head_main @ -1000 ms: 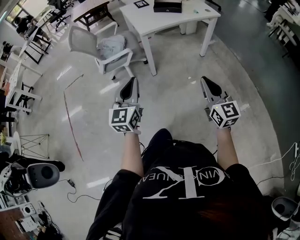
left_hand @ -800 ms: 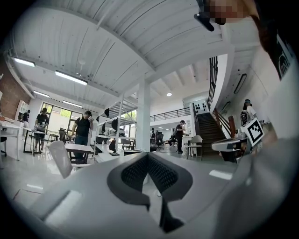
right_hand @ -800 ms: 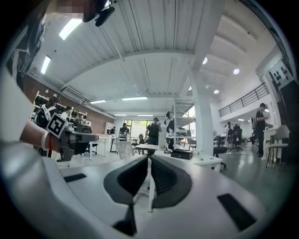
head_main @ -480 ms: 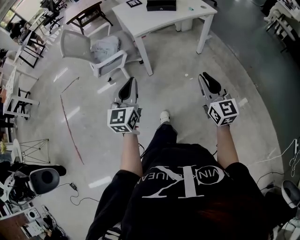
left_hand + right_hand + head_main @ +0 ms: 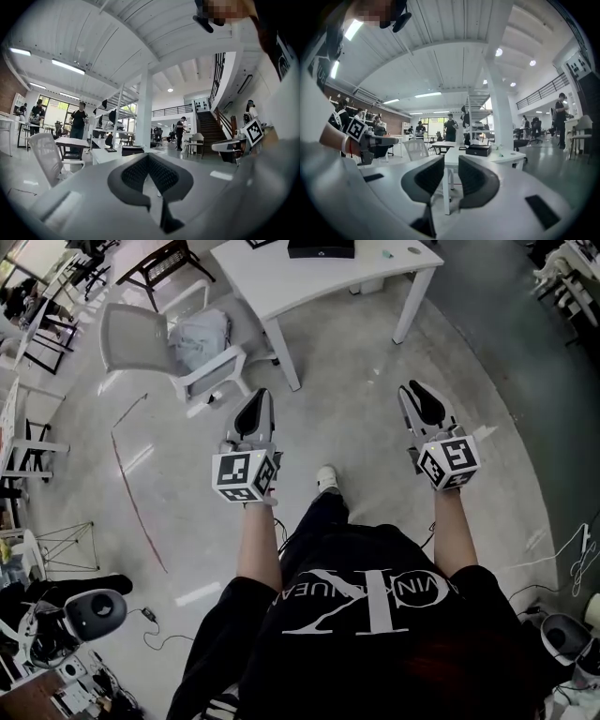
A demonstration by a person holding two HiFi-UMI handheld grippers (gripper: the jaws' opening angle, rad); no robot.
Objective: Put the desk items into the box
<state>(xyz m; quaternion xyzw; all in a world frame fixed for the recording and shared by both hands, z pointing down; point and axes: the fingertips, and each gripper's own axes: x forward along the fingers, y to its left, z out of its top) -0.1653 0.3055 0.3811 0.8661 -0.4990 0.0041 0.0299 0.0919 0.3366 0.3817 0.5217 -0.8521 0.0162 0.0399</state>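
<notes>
Since a second ago a white shoe [image 5: 326, 478] has stepped into view between the empty claws, left claw [image 5: 253, 411] pressed together and right claw [image 5: 419, 401] slightly apart, both well short of the white desk [image 5: 309, 282] carrying the black box [image 5: 321, 248].

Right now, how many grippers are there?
2. The left gripper, jaws together, is over the floor, left of the shoe; the right gripper, jaws apart, is right of it. None hidden.

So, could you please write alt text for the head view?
A person holds the left gripper and right gripper out, both empty, toward a white desk bearing a black box; a white chair stands beside it.
</notes>
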